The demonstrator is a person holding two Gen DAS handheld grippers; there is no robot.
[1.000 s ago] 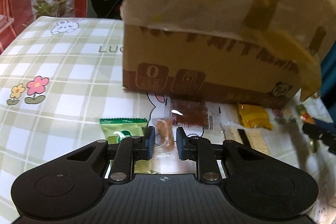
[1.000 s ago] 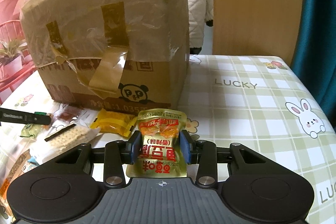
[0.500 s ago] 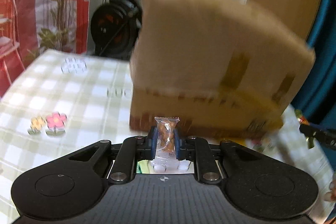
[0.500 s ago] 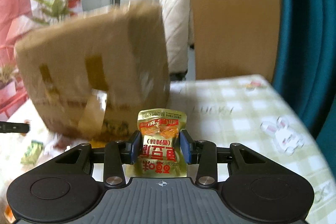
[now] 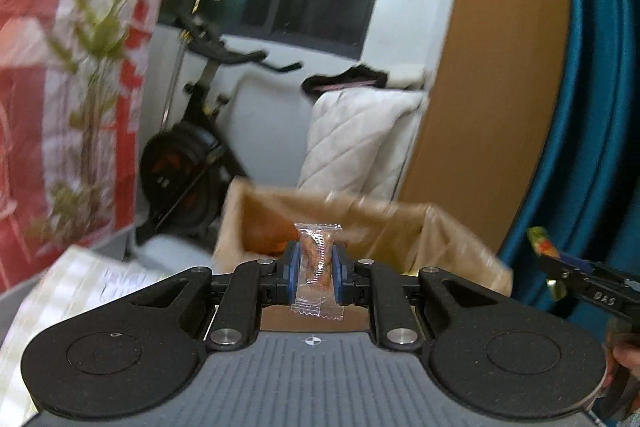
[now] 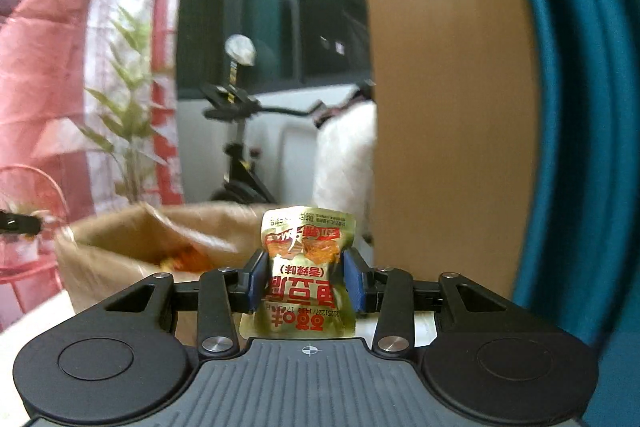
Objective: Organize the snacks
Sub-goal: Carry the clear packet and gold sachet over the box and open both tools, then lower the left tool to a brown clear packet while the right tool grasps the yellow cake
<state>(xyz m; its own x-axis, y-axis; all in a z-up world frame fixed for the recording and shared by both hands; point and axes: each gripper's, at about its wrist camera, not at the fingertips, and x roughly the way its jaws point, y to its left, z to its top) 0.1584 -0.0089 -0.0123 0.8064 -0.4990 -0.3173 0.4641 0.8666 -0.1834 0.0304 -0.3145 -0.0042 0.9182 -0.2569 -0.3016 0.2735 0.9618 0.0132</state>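
Cardboard box (image 5: 400, 227) now sits lower, both tools raised, left tool (image 5: 316, 273) pinching clear candy (image 5: 318, 267), right tool (image 6: 306, 281) gold packet (image 6: 306, 267).

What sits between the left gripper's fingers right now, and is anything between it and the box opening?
Left wrist view: the left gripper pinches a clear-wrapped snack upright. Beyond it only air separates it from the open cardboard box.

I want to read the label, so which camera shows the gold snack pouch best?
The right wrist view: the gold snack pouch sits centered, pinched in the right gripper, print facing the camera upside down. The left wrist view shows only a sliver of it at the right edge.
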